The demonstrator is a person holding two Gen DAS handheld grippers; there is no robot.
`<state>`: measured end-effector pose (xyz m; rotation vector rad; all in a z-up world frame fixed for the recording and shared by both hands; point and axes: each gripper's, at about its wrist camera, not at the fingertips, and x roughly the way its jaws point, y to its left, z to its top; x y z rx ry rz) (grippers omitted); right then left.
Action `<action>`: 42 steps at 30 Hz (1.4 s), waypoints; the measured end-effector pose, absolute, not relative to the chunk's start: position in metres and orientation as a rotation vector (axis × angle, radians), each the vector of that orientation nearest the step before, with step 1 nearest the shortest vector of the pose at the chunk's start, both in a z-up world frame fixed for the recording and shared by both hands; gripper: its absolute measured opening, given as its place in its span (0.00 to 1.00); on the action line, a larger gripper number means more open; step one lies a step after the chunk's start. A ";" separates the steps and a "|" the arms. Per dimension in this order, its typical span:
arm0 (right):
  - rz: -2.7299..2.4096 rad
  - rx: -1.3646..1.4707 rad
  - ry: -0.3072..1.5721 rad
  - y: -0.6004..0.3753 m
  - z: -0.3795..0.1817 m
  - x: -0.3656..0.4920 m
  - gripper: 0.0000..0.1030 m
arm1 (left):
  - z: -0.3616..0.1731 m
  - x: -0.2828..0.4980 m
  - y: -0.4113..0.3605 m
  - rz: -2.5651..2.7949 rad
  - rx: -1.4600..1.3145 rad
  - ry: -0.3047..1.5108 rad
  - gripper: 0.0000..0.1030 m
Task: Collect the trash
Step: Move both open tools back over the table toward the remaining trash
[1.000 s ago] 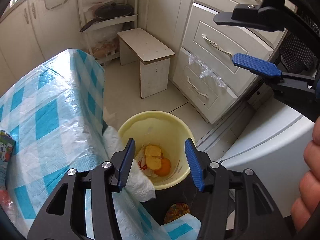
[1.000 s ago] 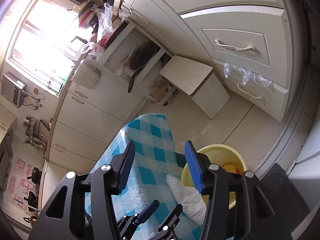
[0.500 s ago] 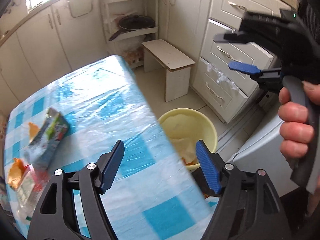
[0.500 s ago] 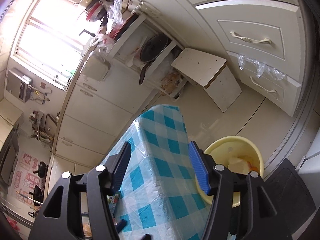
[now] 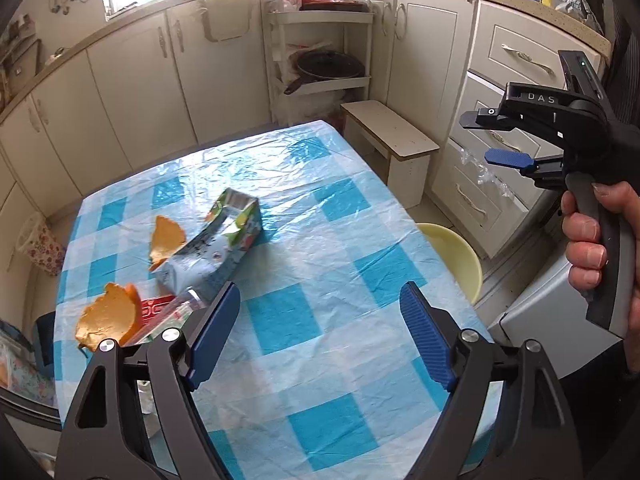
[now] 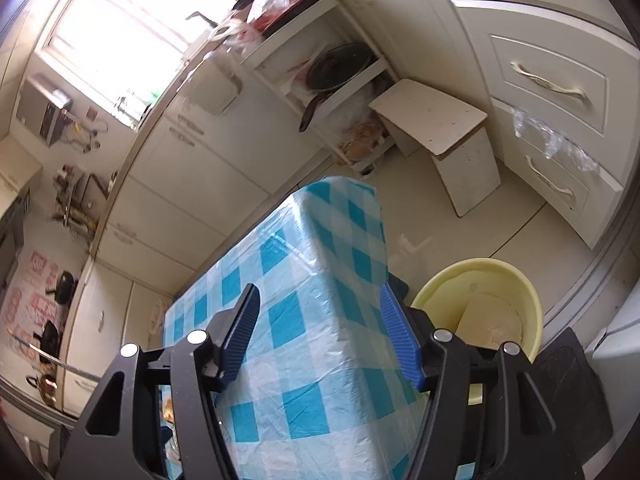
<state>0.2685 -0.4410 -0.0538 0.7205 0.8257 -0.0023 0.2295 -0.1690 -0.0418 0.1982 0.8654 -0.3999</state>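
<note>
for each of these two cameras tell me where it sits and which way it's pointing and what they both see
Left wrist: sits on the left gripper, looks across the checked table at a flattened carton and orange peels; the person's right hand and right gripper show.
Right wrist: sits on the right gripper, looks down past the table's corner to the floor; only its own open fingers show.
Shared: table, yellow bin, white stool.

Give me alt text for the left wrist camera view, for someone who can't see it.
The open left gripper hovers over a blue checked tablecloth strewn with trash: a crushed carton and orange peels. A yellow bin sits on the floor past the table's right edge, and the right gripper is held above it.
</note>
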 end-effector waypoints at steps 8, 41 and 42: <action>0.036 0.541 0.833 -0.376 -0.043 0.290 0.77 | -0.050 0.234 -0.136 -0.353 0.177 0.861 0.80; 0.168 0.325 0.935 -0.258 -0.059 0.329 0.91 | -0.042 0.265 0.063 -0.058 -0.072 0.891 0.85; 0.171 0.323 0.940 -0.256 -0.060 0.329 0.91 | -0.045 0.267 0.075 -0.040 -0.108 0.908 0.85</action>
